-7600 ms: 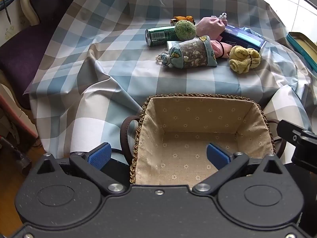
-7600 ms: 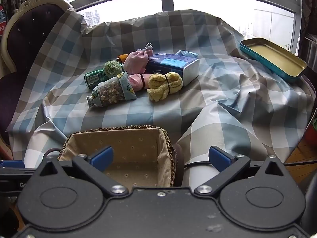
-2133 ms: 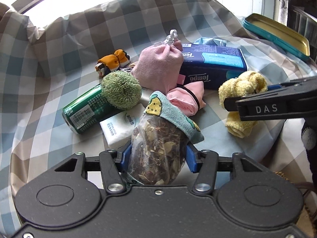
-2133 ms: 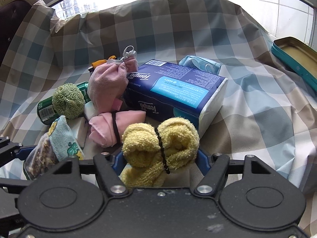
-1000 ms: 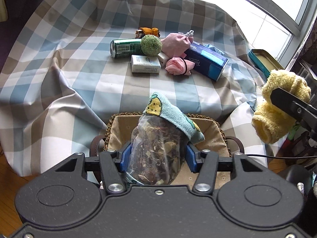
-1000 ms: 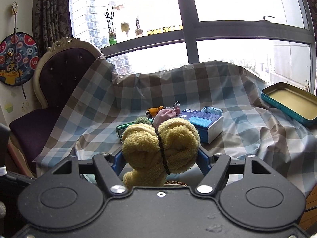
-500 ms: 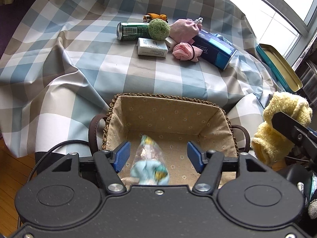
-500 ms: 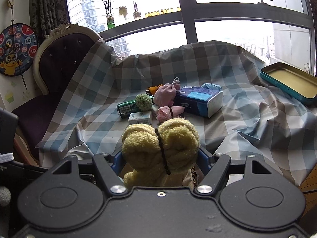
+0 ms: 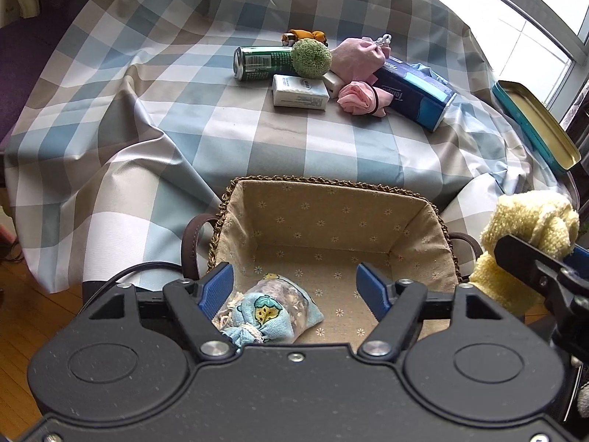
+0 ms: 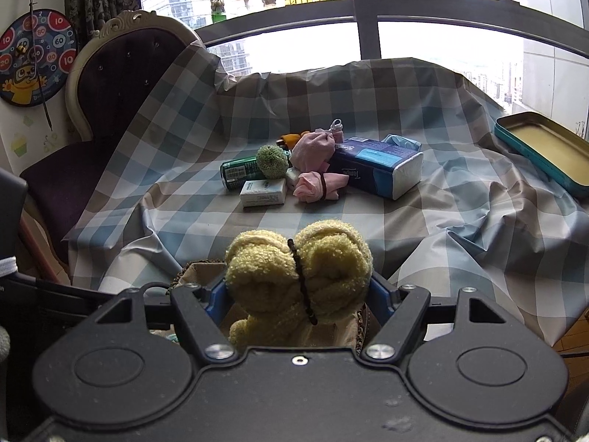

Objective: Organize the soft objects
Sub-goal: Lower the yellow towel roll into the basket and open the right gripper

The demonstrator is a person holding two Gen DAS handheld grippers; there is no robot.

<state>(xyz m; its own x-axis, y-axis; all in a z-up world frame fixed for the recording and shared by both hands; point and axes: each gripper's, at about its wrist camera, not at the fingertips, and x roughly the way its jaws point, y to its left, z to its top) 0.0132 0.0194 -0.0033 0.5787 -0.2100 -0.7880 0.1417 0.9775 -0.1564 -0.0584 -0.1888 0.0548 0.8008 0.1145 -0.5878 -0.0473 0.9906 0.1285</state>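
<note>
Left wrist view: left gripper (image 9: pixel 296 287) jaws opening, empty; herb sachet (image 9: pixel 267 307) lies in lined basket (image 9: pixel 331 217). Right gripper (image 10: pixel 298 294), opening, still pinches yellow towel bundle (image 10: pixel 298 269) beside the rim; early release risks missing the basket.

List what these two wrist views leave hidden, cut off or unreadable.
- Basket: in the right wrist view the yellow towel roll and the right gripper cover all but a corner.
- Sachet: its near end is hidden behind the left gripper, whose jaws are opening around nothing.
- Orange toy: mostly hidden behind the green ball and can.
- Teal tin: cut off by the right wrist view's right edge.
- White packet: print too small to read.
</note>
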